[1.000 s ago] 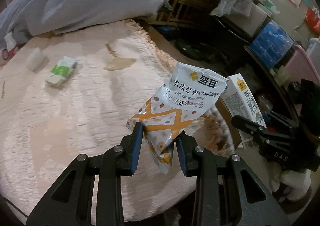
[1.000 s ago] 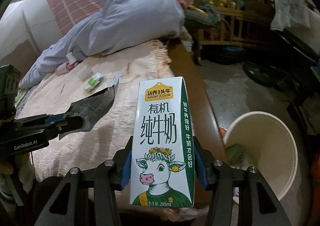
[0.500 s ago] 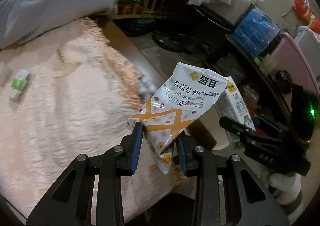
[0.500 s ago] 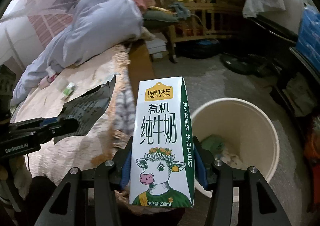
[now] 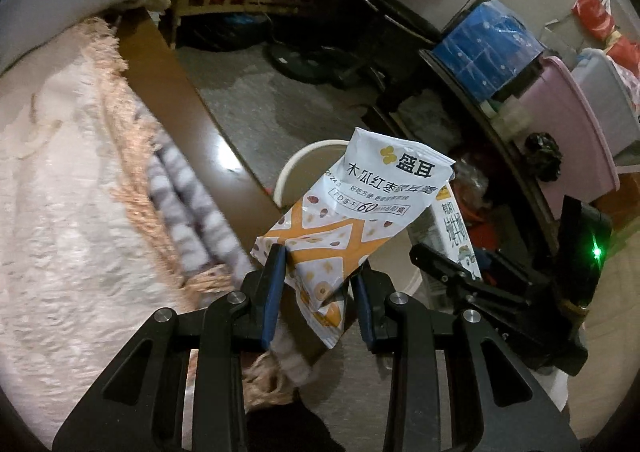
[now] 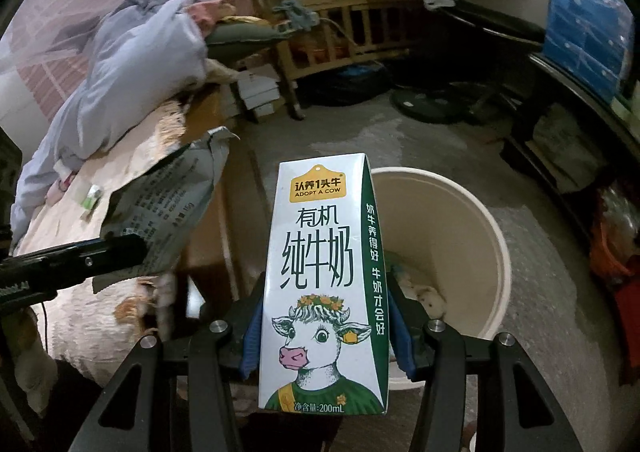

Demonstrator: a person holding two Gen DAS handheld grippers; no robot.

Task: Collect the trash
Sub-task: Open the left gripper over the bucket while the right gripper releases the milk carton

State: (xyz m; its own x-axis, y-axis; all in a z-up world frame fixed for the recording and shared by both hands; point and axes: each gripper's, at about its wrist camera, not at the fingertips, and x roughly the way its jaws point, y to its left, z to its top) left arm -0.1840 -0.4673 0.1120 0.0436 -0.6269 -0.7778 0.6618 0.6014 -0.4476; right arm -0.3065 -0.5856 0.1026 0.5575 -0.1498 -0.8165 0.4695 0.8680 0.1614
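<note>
My left gripper (image 5: pixel 319 284) is shut on a white and orange snack wrapper (image 5: pixel 360 212), which sticks up from its pads. Behind the wrapper shows the rim of a cream waste bucket (image 5: pixel 296 168) on the floor. My right gripper (image 6: pixel 326 316) is shut on an upright white and green milk carton (image 6: pixel 320 284) with a cow drawn on it. The cream bucket (image 6: pixel 452 220) stands just behind and to the right of the carton, with scraps at its bottom. In the right wrist view the left gripper (image 6: pixel 132 252) comes in from the left with the wrapper's printed back (image 6: pixel 168 208). The carton (image 5: pixel 456 228) also shows in the left wrist view.
A bed with a pink fringed blanket (image 5: pixel 60 180) and its brown wooden edge (image 5: pixel 188 120) lies on the left. A small green and white packet (image 6: pixel 91 198) lies on the bed. A wooden crib (image 6: pixel 320 12), a fan base (image 6: pixel 432 104) and stacked storage boxes (image 5: pixel 484 40) ring the concrete floor.
Both grippers have swung from over the bed toward the floor on the right, still holding wrapper and carton. The bucket now sits closer and more central behind the carton.
</note>
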